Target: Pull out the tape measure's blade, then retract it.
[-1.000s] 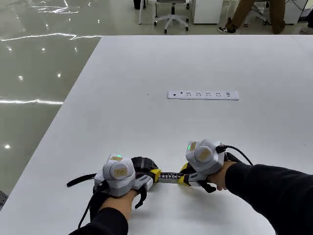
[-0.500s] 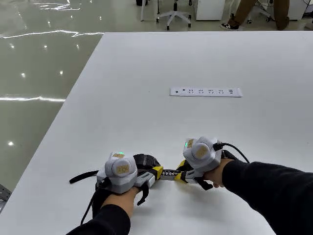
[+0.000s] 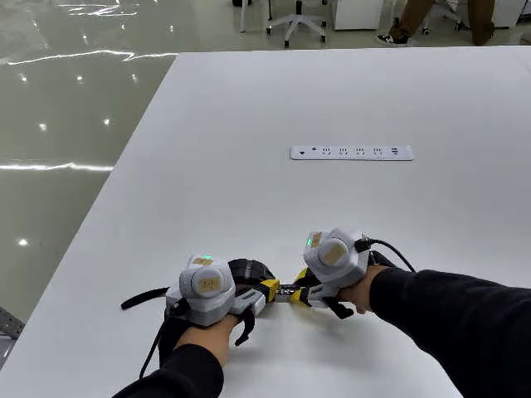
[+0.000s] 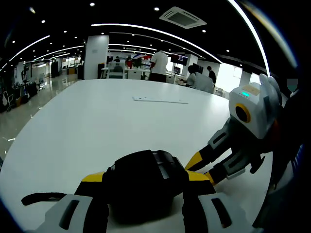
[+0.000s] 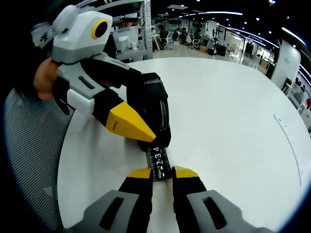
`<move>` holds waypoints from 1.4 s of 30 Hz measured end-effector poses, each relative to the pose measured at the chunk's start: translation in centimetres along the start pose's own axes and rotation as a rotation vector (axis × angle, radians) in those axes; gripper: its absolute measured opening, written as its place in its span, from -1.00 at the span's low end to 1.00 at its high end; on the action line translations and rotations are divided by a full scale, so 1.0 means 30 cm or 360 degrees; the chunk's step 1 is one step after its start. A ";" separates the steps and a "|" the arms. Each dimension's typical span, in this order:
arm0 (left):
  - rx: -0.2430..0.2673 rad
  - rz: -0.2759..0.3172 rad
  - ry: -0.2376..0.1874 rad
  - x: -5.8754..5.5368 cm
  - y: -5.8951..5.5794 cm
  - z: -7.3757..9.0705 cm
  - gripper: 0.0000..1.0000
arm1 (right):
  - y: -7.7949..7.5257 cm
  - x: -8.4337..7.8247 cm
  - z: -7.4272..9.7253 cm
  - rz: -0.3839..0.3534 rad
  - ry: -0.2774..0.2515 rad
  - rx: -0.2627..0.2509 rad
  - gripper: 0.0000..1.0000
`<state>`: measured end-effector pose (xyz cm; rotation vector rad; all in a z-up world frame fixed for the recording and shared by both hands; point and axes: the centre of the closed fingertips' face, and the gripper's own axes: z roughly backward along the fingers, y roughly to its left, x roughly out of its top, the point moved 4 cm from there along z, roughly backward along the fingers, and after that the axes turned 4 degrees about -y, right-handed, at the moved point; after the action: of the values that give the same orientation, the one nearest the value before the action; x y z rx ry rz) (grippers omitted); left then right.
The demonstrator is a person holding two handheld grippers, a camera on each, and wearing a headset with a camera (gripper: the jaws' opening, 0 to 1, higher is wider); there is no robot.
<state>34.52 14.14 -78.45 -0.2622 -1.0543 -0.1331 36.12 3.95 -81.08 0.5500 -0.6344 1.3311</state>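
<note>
A black tape measure (image 3: 249, 274) lies on the white table (image 3: 332, 99) near its front edge. My left gripper (image 3: 261, 294) is shut on its case, seen in the left gripper view as a black case (image 4: 146, 184) between the yellow-tipped fingers. A short length of blade (image 5: 159, 160) with printed numbers sticks out of the case (image 5: 153, 111). My right gripper (image 5: 162, 173) is shut on the blade's end, close to the case. In the head view the right gripper (image 3: 297, 294) sits just right of the left one, with the short blade (image 3: 284, 291) between them.
A white power strip (image 3: 351, 152) lies flat in the middle of the table. A black strap (image 3: 141, 298) trails left from the tape measure. The table's left edge drops to a glossy floor (image 3: 66, 124). Office chairs and people stand far off beyond the table.
The right gripper has moved left toward the left one, and the visible blade between them has grown shorter. The left gripper has held still on the case.
</note>
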 end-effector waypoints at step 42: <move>-0.0021 -0.0001 0.0011 0.003 0.007 0.000 0.15 | 0.016 0.044 -0.044 0.0028 -0.0007 0.0041 -0.77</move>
<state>34.59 14.35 -78.40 -0.2732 -1.0470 -0.1416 35.96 5.86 -81.10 0.5697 -0.6276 1.3568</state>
